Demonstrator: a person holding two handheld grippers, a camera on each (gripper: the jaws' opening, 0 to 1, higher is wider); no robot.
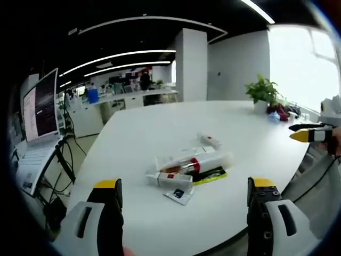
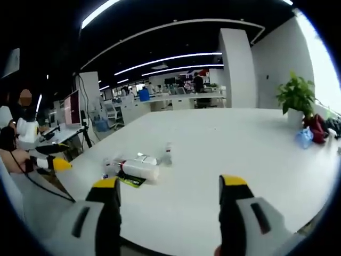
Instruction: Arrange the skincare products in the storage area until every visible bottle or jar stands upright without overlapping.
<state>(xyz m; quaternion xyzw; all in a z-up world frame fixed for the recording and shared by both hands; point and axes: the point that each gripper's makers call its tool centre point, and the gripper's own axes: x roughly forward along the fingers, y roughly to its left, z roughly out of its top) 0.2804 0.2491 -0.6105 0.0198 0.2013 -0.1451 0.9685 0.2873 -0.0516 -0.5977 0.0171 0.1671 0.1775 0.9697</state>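
Skincare items lie in a loose heap on the white table point(image 1: 154, 120). A white bottle with a red band point(image 1: 206, 162) lies on its side across a green-black flat packet point(image 1: 211, 175). Beside them are a white tube point(image 1: 169, 180), a small sachet point(image 1: 178, 196) and, farther off, a small white bottle point(image 1: 209, 141). My left gripper point(image 1: 184, 184) is open and empty, short of the heap. In the right gripper view the lying bottle point(image 2: 139, 169) is ahead left and a small bottle point(image 2: 168, 153) seems upright. My right gripper point(image 2: 169, 184) is open and empty, well back.
A potted plant point(image 1: 262, 90) with red and blue items stands at the table's far side, also the plant point(image 2: 295, 95). A monitor on a stand point(image 1: 40, 106) is off the table's left. My right gripper point(image 1: 308, 133) shows at the right edge; my left gripper point(image 2: 52, 160) shows at the left.
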